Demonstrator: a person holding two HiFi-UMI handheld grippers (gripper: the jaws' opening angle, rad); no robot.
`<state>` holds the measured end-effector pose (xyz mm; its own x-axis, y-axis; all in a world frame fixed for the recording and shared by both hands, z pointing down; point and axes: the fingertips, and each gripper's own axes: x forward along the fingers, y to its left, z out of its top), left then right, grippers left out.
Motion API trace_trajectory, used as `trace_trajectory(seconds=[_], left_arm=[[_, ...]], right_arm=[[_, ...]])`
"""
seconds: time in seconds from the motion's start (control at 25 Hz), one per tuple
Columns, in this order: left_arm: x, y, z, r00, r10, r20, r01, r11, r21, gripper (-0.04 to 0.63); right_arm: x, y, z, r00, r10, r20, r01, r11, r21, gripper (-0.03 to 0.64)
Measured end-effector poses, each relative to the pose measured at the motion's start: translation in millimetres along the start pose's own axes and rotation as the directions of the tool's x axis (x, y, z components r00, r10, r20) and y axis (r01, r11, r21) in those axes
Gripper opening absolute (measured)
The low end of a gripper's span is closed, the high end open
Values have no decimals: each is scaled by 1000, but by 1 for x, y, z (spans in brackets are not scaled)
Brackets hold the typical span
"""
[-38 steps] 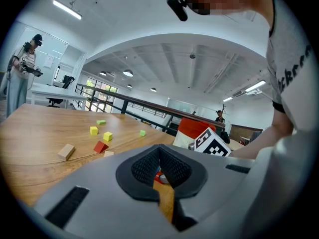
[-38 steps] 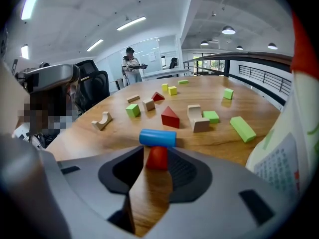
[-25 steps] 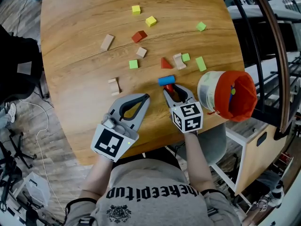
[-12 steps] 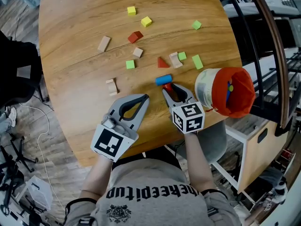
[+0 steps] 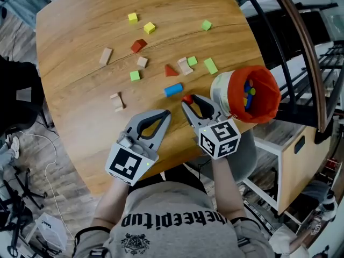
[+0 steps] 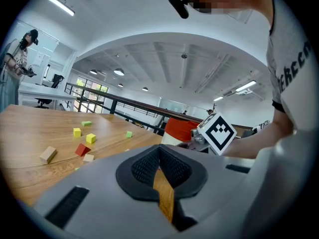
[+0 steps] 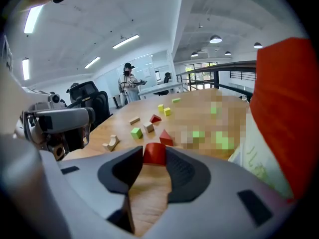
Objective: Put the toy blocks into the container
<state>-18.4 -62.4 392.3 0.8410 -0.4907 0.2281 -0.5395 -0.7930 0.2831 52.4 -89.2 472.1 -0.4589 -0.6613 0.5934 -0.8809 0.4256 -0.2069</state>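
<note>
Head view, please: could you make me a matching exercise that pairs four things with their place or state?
1 red block
2 blue block
3 container
4 left gripper

A shut, empty
B at the right edge of the table
C held by the right gripper
D lying loose on the table

Pairs: 1-C, 2-D, 3-B, 4-A

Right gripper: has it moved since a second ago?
Yes. The right gripper, shut on the red block, has drawn away from the blue block toward the container.
</note>
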Motion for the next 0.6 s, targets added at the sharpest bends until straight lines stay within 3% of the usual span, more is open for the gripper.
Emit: trace_trajectory(seconds=[0.6], left_arm=[[29,-63,15,993,-115,4,115,991,66,14]], right_arm=[[-92,-10,48,975,-42,220,41,999,9,152]])
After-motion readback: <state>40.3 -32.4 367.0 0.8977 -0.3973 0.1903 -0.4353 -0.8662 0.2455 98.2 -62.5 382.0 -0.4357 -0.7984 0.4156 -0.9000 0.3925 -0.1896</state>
